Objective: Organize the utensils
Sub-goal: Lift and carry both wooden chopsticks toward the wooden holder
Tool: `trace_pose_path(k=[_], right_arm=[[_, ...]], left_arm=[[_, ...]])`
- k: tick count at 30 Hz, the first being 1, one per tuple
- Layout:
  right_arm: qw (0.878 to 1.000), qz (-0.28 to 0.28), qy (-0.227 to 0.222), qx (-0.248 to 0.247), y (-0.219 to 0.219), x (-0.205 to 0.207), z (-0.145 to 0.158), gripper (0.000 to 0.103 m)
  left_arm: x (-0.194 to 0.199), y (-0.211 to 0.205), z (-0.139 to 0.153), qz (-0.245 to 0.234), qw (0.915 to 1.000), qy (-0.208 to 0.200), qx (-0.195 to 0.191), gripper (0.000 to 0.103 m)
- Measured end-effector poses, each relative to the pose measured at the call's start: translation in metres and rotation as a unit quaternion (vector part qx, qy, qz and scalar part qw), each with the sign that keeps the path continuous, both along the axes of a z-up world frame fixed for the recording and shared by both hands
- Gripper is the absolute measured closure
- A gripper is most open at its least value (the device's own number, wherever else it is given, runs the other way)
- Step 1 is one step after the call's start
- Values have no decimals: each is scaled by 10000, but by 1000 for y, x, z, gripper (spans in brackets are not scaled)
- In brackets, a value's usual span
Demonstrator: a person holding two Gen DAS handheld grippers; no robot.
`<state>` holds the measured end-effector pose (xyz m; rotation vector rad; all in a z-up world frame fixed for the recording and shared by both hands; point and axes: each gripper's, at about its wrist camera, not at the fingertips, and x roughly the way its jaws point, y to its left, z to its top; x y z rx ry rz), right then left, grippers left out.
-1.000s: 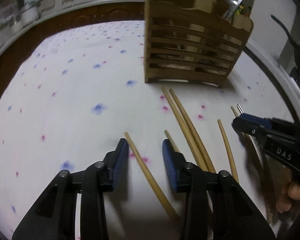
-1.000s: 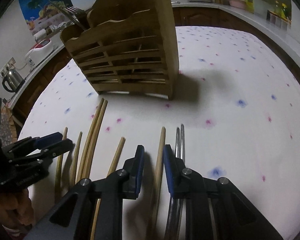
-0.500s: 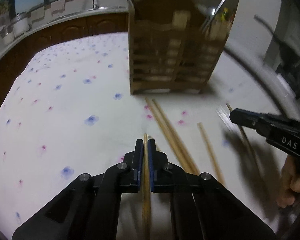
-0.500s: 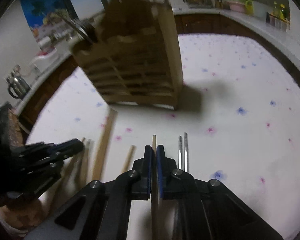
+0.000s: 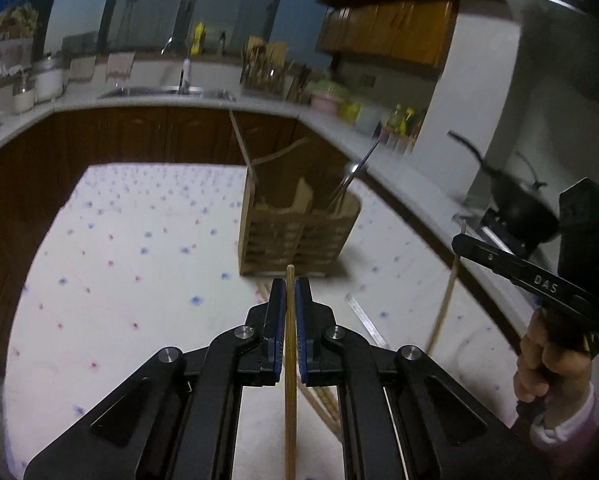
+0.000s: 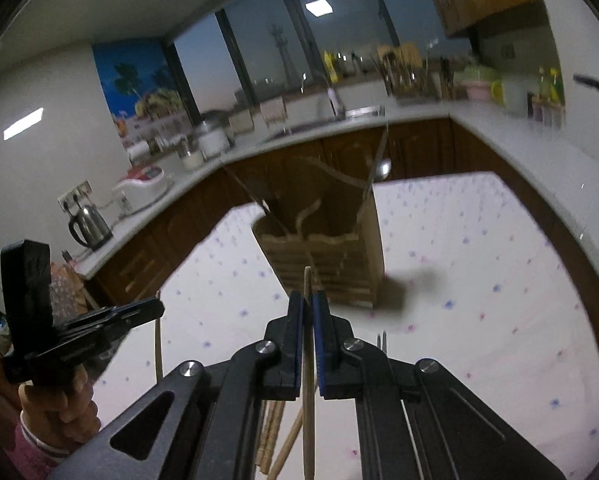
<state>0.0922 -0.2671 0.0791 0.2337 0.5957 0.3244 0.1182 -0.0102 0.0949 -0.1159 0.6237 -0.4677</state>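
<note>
Chopsticks gripped, one per gripper, above the flowered table.
Left gripper clamps one chopstick; right gripper clamps another chopstick; wooden holder stands beyond.

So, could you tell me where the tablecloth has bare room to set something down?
Bare cloth lies left of the wooden holder, toward the tablecloth edge, and right of it in the right wrist view. It is crowded beneath both grippers, where loose chopsticks lie.

text: "DAS" in white capitals | on: black arm of the right gripper, at the right edge of the left wrist view | other readable text: none; bottles on the far counter and the wall poster are too blurred to read
</note>
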Motion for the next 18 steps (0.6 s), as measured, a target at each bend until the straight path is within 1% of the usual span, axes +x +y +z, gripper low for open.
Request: trace_pose_path(k=[3,7,18], right_arm=[[9997,-38,-245,12,-3,-8,17,98],[9989,-76,-452,35,-4,-12,30,98],[9981,-136,-598,29,-9,-6,39,98]], left_arm=[[-10,3,13,-27,9998,-175,-63,99],[-17,6,25,-34,9993,-336,-150,99],[-14,17,41,101,9978,-565,-346,99]])
